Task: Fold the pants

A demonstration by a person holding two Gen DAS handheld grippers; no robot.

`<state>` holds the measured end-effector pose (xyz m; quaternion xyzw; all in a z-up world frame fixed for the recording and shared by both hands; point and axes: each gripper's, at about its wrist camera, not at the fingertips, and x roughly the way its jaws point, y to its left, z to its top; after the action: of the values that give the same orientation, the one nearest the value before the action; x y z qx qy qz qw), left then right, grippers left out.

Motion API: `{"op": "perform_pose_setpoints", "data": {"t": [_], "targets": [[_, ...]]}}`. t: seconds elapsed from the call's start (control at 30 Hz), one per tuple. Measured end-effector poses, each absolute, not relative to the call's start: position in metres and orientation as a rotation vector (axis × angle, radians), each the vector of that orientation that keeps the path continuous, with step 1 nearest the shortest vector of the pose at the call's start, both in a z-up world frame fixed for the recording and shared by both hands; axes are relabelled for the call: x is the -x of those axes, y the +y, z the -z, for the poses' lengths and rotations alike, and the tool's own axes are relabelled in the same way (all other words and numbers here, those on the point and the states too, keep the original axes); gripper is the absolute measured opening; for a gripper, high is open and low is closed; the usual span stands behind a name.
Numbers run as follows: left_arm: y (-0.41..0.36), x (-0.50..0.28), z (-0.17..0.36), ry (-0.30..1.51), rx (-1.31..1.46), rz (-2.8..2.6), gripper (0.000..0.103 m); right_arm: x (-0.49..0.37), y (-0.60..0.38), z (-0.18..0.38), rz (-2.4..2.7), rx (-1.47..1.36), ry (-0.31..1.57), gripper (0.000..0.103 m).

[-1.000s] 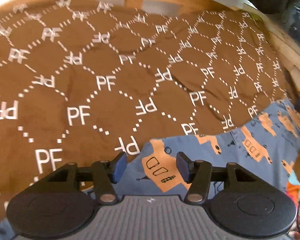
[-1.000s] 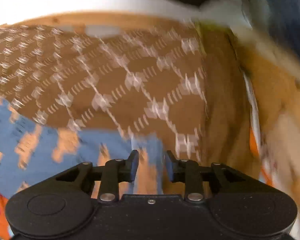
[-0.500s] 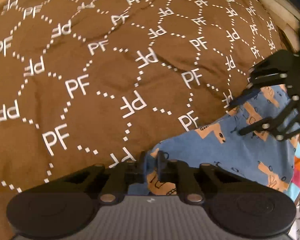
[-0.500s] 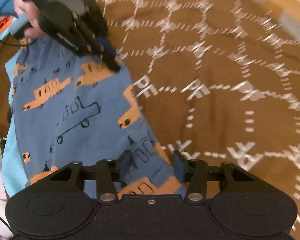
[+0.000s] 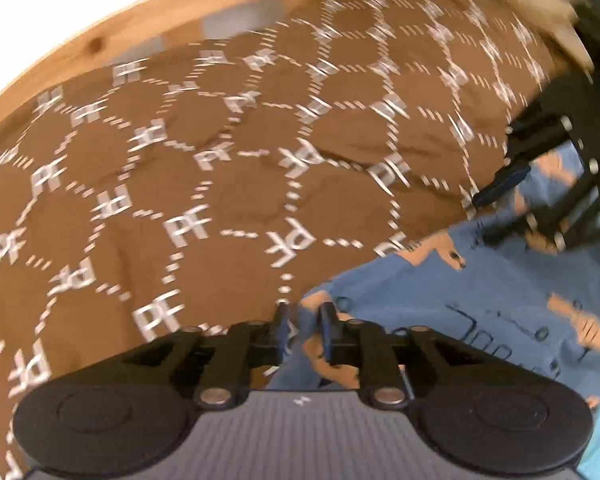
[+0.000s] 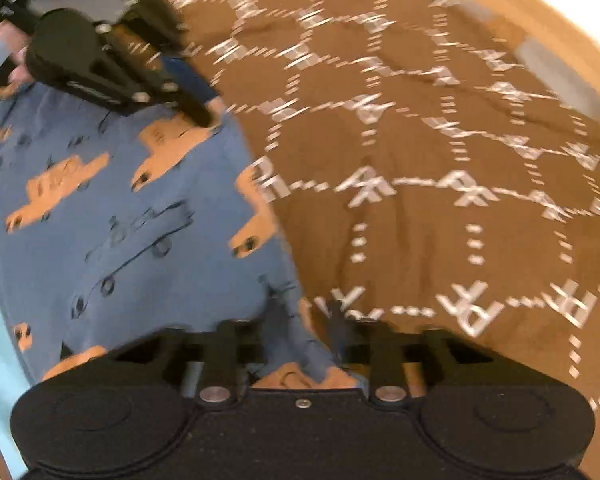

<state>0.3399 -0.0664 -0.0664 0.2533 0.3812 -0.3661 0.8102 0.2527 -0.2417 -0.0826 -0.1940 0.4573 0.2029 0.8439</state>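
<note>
Blue pants [image 5: 480, 300] w/ orange truck print lie on the near edge of a brown blanket [image 5: 220, 160] marked "PF". Left gripper [image 5: 304, 326] nearly closed, pinching the pants' edge btwn its fingers. Right gripper [image 6: 306, 322] also has pants fabric bunched btwn its fingers, but pic is blurred, so can't tell if it's clamped. Wooden frame [image 5: 100, 40] at the far side.

Brown patterned cloth cover [image 5: 228, 184]: white letters "PF", repeated, some mirrored, joined by dashed white hexagon lines.
Blue printed pants [image 6: 132, 216]: no readable text.
</note>
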Motion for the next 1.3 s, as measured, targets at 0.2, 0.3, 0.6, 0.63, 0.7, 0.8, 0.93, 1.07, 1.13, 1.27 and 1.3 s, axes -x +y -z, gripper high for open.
{"op": "perform_pose_setpoints", "data": {"t": [0.2, 0.3, 0.6, 0.63, 0.7, 0.8, 0.93, 1.07, 1.13, 1.27, 1.3], "targets": [[0.019, -0.338, 0.031, 0.861, -0.53, 0.678, 0.056, -0.212, -0.24, 0.052, -0.483, 0.204, 0.83, 0.053], [0.07, -0.329, 0.019, 0.879, -0.519, 0.575, 0.056, -0.194, -0.215, 0.061, -0.551, 0.153, 0.827, 0.053], [0.135, -0.308, 0.015, 1.01, -0.257, 0.518, 0.06, -0.169, -0.169, 0.067, -0.628, 0.171, 0.818, 0.053], [0.132, -0.307, 0.017, 1.028, -0.247, 0.518, 0.062, -0.169, -0.17, 0.067, -0.626, 0.176, 0.819, 0.053], [0.131, -0.302, 0.017, 1.06, -0.229, 0.517, 0.068, -0.167, -0.168, 0.069, -0.631, 0.192, 0.823, 0.053], [0.134, -0.3, 0.021, 1.102, -0.177, 0.504, 0.072, -0.162, -0.17, 0.074, -0.634, 0.18, 0.829, 0.053], [0.131, -0.301, 0.027, 1.102, -0.187, 0.436, 0.041, -0.162, -0.171, 0.08, -0.626, 0.157, 0.841, 0.053], [0.119, -0.294, 0.023, 1.087, -0.261, 0.386, 0.014, -0.158, -0.171, 0.082, -0.622, 0.157, 0.843, 0.053], [0.112, -0.286, 0.012, 1.067, -0.325, 0.393, 0.013, -0.156, -0.173, 0.081, -0.619, 0.138, 0.842, 0.051], [0.107, -0.271, -0.011, 1.079, -0.452, 0.428, 0.013, -0.152, -0.177, 0.081, -0.635, 0.078, 0.866, 0.051], [0.108, -0.271, -0.013, 1.091, -0.464, 0.426, 0.013, -0.152, -0.177, 0.084, -0.636, 0.068, 0.882, 0.051]]}}
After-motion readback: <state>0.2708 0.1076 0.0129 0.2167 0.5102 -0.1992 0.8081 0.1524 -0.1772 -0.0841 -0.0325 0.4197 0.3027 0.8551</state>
